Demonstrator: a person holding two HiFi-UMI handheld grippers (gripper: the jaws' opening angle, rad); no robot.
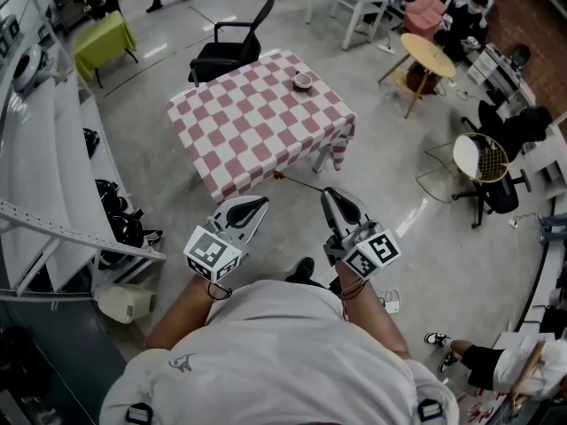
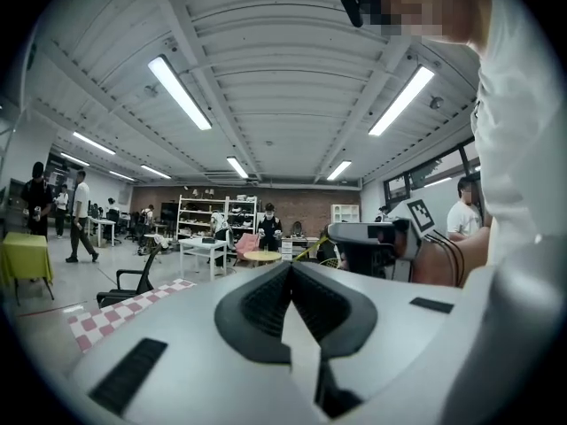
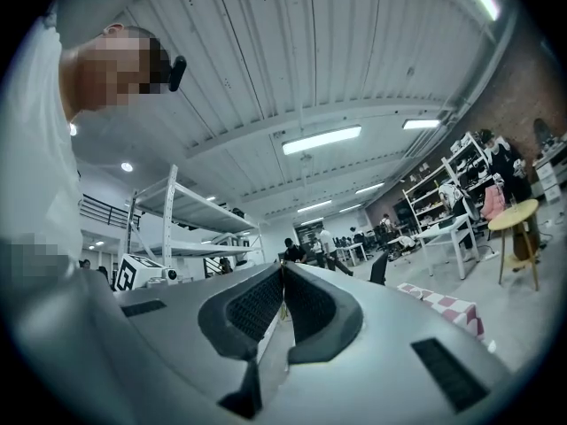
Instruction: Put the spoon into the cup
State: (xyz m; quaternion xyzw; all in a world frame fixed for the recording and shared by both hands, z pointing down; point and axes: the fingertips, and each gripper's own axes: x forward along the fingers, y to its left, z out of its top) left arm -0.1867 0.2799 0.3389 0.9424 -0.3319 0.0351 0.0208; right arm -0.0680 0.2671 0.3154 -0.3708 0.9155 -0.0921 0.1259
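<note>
A small cup stands near the far edge of a table with a red-and-white checked cloth. The table is ahead of me, and both grippers are held short of it, above the floor. My right gripper is shut on a thin gold spoon that sticks out to the left toward the table's near corner. In the left gripper view the spoon shows as a yellow line beside the right gripper. My left gripper is shut and holds nothing; its pads meet at the tip.
A black office chair stands behind the table. A round wooden side table and a chair with a racket are at the right. Metal shelving runs along the left. A person sits on the floor at lower right.
</note>
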